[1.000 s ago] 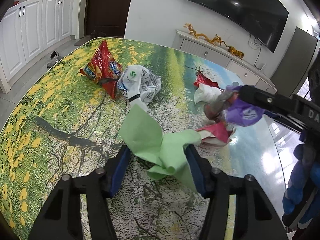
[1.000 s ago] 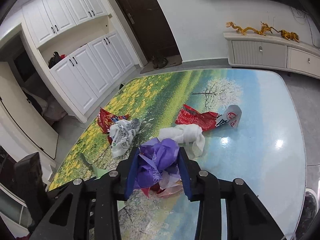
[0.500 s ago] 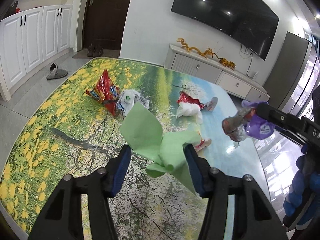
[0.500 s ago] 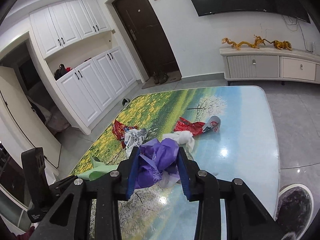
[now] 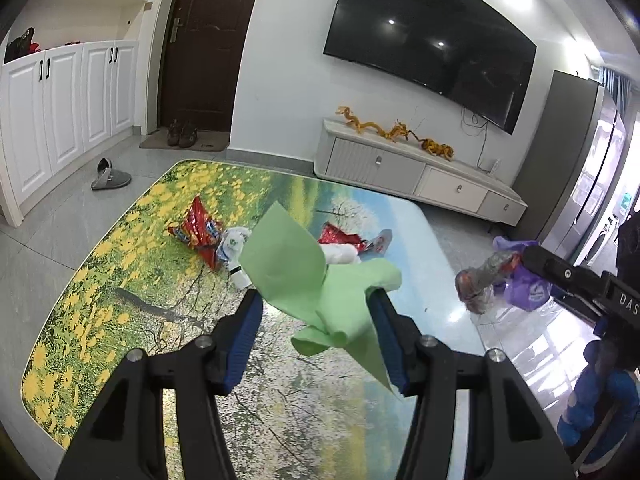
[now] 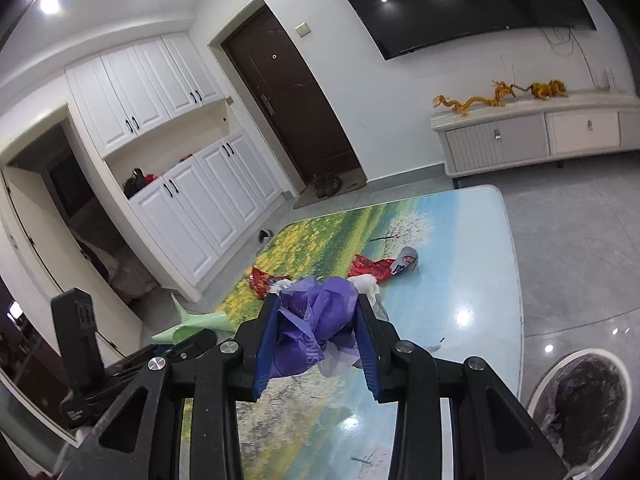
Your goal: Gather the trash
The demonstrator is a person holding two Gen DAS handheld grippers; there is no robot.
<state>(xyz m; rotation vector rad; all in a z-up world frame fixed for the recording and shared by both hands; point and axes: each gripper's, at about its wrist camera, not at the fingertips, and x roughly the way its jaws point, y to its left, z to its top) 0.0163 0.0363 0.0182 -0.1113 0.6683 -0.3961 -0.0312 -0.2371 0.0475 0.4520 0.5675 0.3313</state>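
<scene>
Jaws of the left gripper [image 5: 316, 312] are clamped on green paper [image 5: 304, 280]. Purple plastic bag [image 6: 320, 320] is gripped between the right gripper [image 6: 316, 316] jaws. Beyond both, wrappers [image 5: 200, 234] are left on the table [image 5: 120, 280]

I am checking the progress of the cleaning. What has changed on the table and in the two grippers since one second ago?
Both grippers rose away from the table. The left gripper lifted the green paper; the right gripper lifted the purple bag, and a bin came into its view. Neither let go. The red wrappers and white tissue stayed put.
</scene>
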